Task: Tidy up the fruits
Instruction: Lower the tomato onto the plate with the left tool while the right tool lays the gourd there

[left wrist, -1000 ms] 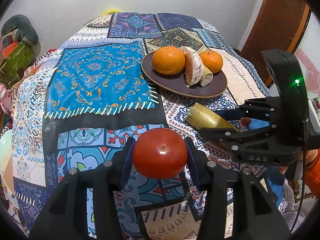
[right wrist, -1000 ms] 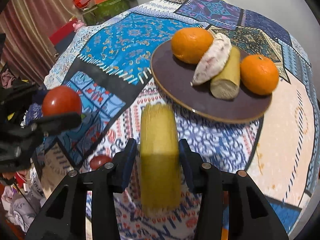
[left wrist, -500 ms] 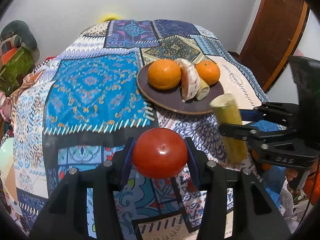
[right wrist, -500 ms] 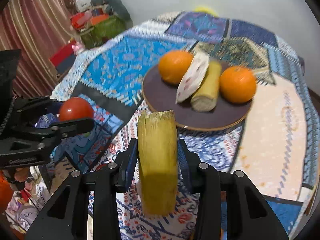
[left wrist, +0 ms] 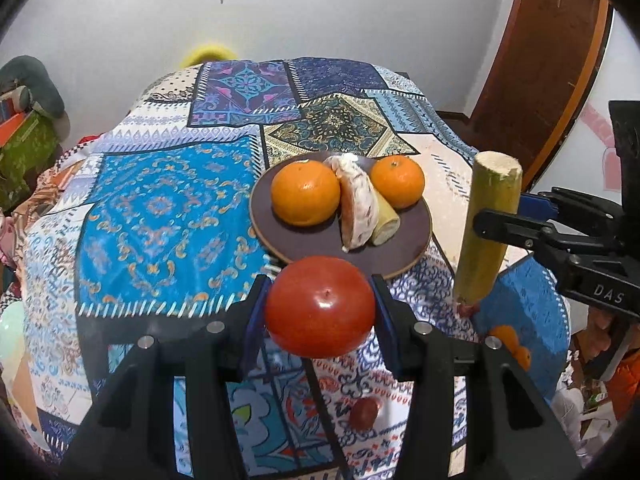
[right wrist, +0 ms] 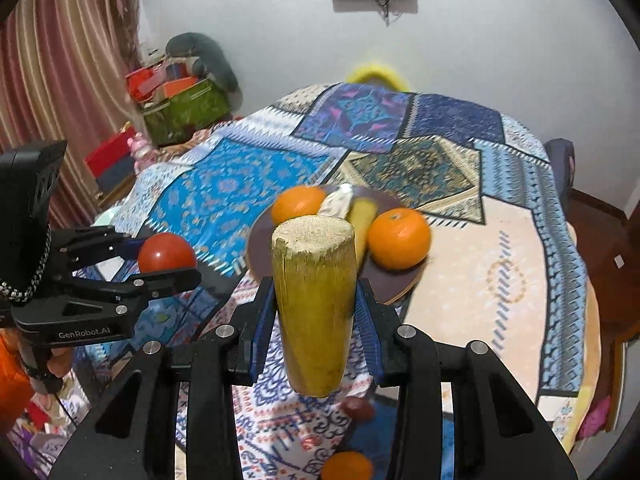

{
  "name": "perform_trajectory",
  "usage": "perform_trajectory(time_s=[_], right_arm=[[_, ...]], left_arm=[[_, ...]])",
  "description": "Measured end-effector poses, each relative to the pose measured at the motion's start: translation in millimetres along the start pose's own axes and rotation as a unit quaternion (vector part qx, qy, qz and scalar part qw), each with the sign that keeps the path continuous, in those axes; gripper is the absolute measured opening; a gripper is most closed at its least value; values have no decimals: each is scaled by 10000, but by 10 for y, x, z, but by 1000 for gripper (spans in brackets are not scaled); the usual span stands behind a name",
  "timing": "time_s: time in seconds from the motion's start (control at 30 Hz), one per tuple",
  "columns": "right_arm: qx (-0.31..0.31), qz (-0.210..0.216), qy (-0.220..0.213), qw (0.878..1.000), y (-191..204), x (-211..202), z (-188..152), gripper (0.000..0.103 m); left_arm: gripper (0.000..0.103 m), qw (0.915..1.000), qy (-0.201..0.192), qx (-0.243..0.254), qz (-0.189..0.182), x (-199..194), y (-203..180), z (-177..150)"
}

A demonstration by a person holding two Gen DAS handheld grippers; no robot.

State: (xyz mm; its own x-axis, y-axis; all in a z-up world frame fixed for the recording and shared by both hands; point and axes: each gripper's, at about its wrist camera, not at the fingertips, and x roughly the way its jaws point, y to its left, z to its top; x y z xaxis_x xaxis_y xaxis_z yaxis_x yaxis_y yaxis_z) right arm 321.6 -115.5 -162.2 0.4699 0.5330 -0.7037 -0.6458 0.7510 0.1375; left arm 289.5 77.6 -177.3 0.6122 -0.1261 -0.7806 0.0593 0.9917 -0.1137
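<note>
My left gripper (left wrist: 320,308) is shut on a red tomato (left wrist: 320,306), held above the table's near edge, just short of the brown plate (left wrist: 312,246). The plate holds two oranges (left wrist: 305,193), a white-pink slice (left wrist: 360,208) and a short yellow-green stalk piece (left wrist: 386,224). My right gripper (right wrist: 316,316) is shut on a thick yellow-green sugarcane piece (right wrist: 316,304), held upright to the right of the plate; it shows in the left wrist view (left wrist: 488,232) too. The tomato also shows in the right wrist view (right wrist: 167,253).
A patchwork cloth (left wrist: 168,208) covers the round table. A small dark red fruit (left wrist: 364,414) lies on the cloth near the front edge. An orange (right wrist: 346,466) lies below the table's edge. A wooden door (left wrist: 536,64) stands at right, boxes (right wrist: 180,100) at left.
Both grippers have risen and tipped up, so more of the wall shows. The sugarcane piece has turned from lying flat to upright. The tomato has moved closer to the plate.
</note>
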Motion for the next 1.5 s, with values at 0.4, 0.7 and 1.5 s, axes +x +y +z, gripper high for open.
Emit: perform_trajectory(time_s=[0.4, 0.7, 1.5], right_arm=[[133, -482, -220, 9985, -330, 73, 239, 36], [164, -465, -156, 9987, -414, 320, 306, 36], [-118, -549, -85, 9984, -314, 749, 365, 36]], left_arm=[[49, 9998, 0, 131, 173, 311, -24, 302], [49, 9995, 158, 205, 193, 603, -69, 305], [52, 9994, 332, 11, 114, 892, -20, 297]])
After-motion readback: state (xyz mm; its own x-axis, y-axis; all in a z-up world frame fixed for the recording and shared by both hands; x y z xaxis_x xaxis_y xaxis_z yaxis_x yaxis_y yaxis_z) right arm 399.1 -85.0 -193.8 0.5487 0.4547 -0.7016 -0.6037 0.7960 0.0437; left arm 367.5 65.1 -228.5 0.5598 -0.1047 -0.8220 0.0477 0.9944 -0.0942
